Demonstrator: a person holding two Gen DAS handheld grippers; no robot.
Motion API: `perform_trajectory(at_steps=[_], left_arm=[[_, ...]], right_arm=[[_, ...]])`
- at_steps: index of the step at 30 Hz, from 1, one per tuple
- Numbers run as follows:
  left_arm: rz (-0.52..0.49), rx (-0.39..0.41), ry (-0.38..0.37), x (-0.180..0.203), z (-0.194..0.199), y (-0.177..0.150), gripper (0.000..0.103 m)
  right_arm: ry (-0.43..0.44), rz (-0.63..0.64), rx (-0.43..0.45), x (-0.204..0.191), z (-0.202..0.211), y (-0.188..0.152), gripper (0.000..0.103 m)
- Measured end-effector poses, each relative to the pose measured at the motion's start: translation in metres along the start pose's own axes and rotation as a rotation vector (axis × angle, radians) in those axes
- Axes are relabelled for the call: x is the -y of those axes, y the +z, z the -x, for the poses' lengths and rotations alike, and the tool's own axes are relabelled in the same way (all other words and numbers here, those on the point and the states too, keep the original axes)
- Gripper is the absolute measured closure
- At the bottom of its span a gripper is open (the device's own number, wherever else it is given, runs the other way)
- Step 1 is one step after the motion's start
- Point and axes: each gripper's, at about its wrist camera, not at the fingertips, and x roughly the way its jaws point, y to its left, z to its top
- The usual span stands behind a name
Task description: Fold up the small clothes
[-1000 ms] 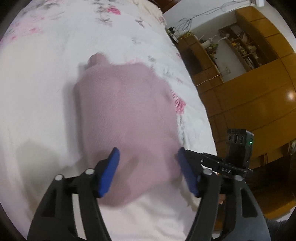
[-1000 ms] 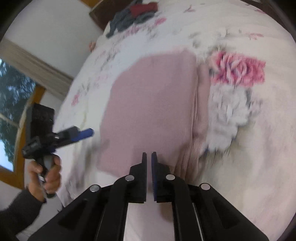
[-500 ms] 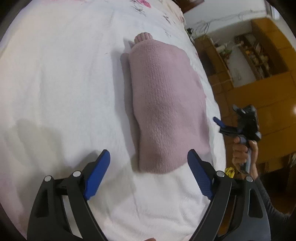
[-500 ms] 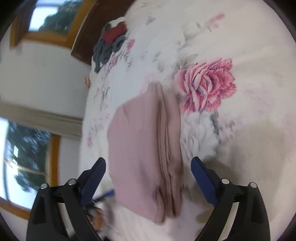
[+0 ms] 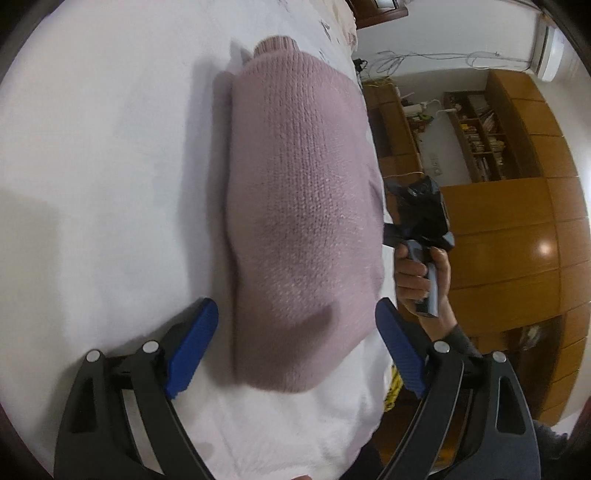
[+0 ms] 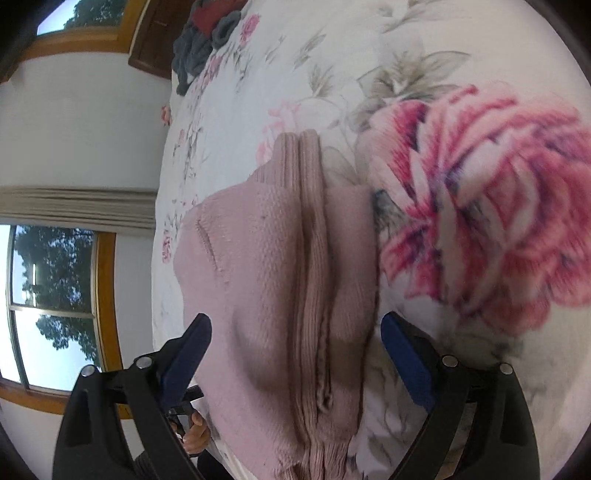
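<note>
A pink knitted sweater (image 5: 299, 206) lies folded into a long bundle on the white bedspread (image 5: 103, 155). My left gripper (image 5: 295, 350) is open, its blue pads on either side of the bundle's near end. In the right wrist view the same sweater (image 6: 280, 295) shows its stacked ribbed edges. My right gripper (image 6: 295, 362) is open too, its jaws wide around that end of the bundle. The right gripper's body (image 5: 421, 218) shows past the sweater in the left wrist view, held by a hand (image 5: 421, 277).
The bedspread has a large pink rose print (image 6: 480, 206). A pile of dark and red clothes (image 6: 207, 33) lies at the far end of the bed. Wooden cabinets and shelves (image 5: 498, 184) stand beyond one bed edge, a window (image 6: 48, 306) beyond the other.
The right gripper went from shut to open a second ago. Both grippers have since moved in close, each now straddling an end of the sweater.
</note>
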Motion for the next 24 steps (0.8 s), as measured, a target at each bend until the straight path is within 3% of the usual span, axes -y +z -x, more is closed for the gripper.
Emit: perform_trajectory(at_steps=[7,12,14,16,17,20,24], left_arm=[[-0.011,-0.046,-0.016,0.010,-0.026,-0.001,0.017],[-0.002,-0.066,0.045,0.022,-0.038,-0.002,0.024],[-0.002,-0.084,0.102,0.024,-0.042,-0.003,0.039],[0.019,-0.092,0.137,0.025,-0.044,-0.002,0.052],[0.024,-0.095,0.147,0.026,-0.044,-0.001,0.057],[-0.020,-0.102,0.203,0.040,-0.045,-0.003,0.065],[-0.028,-0.096,0.222,0.055,-0.040,-0.004,0.069]], right_arm=[[0.028,0.039,-0.014,-0.009,-0.021,0.010,0.010],[0.035,0.053,-0.012,-0.019,-0.033,0.012,0.015],[0.032,0.056,-0.012,-0.020,-0.031,0.010,0.020],[0.036,0.057,-0.003,-0.022,-0.032,0.009,0.044],[0.047,0.055,0.006,-0.020,-0.026,0.005,0.048],[0.037,0.079,0.041,-0.028,-0.019,-0.001,0.053],[0.028,0.108,0.070,-0.047,-0.008,-0.006,0.055]])
